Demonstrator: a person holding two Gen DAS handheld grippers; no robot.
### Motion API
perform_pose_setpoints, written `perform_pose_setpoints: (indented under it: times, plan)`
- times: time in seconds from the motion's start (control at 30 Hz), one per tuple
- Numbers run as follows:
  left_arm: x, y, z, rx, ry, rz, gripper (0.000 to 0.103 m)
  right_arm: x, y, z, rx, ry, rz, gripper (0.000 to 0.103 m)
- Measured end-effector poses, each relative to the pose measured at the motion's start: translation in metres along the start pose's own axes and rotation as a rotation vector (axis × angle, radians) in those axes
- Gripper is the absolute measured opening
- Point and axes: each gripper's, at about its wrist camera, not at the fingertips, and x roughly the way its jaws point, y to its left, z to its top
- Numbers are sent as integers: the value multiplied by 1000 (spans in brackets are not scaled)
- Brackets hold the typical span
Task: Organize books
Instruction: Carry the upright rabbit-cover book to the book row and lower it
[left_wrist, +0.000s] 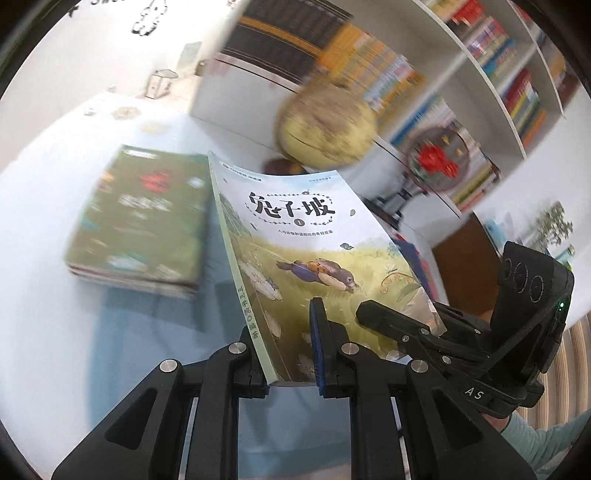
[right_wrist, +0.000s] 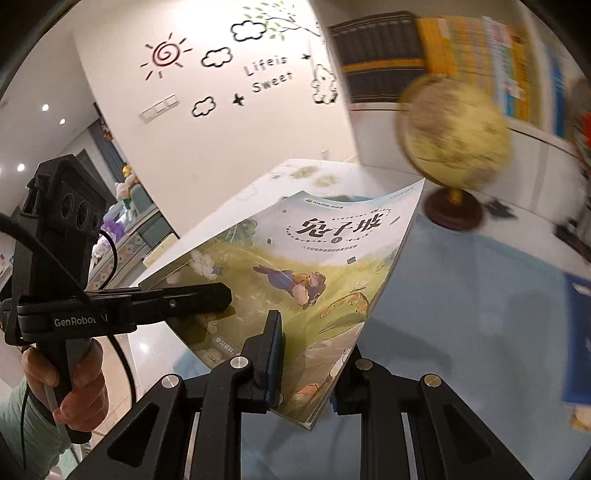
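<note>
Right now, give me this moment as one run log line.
left gripper: shut on rabbit book | right gripper: shut on rabbit book | book: lifted, tilted | green book stack: on table

I see the rabbit-cover book (left_wrist: 314, 258) tilted above the pale blue table, spine at its left edge, lower edge pinched from both sides; a green-covered stack of books (left_wrist: 136, 218) lies flat beyond.

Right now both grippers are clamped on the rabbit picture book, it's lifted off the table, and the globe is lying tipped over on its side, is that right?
Not quite. The globe stands upright on its dark round base, as the right wrist view shows. The rest holds: the left gripper and the right gripper are both clamped on the rabbit picture book, which is lifted off the table.
</note>
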Motion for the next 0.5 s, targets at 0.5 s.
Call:
perform_pose_setpoints:
  times: [0.5]
  plan:
    - [37, 146, 74, -87, 39, 10, 15, 157, 14, 71, 80, 77, -25, 22]
